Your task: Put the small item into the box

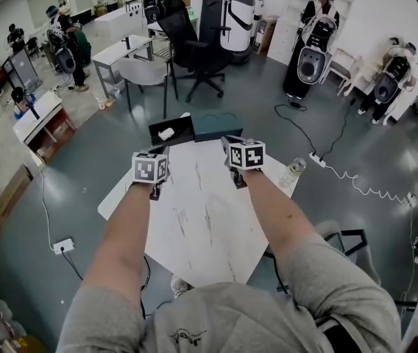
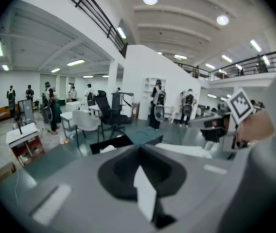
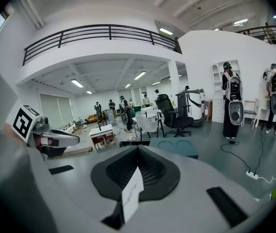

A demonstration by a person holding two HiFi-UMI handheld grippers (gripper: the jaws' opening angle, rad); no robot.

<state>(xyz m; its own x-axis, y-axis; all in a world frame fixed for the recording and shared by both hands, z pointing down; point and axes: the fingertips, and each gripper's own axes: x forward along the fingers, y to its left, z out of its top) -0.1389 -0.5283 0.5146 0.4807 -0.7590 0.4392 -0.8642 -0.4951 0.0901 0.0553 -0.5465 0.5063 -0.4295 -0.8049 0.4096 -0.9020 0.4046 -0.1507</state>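
On the far edge of the white table [image 1: 202, 219] stands an open black box [image 1: 182, 126] with a small white item [image 1: 166, 133] lying in it; a teal box [image 1: 218, 125] sits beside it on the right. My left gripper [image 1: 152, 169] and right gripper [image 1: 243, 157] hover side by side over the table, short of both boxes. Neither holds anything. The left gripper [image 2: 139, 147] has its jaws pressed together, with the black box [image 2: 121, 141] and the white item [image 2: 108, 149] beyond. The right gripper [image 3: 138, 147] is likewise shut, with the teal box [image 3: 174, 147] ahead of it.
A clear bottle [image 1: 292, 172] stands at the table's right edge. A cable and power strip [image 1: 318, 158] lie on the floor to the right. A grey chair [image 1: 144, 72] and a black office chair [image 1: 194, 46] stand beyond the table. Several people stand farther off.
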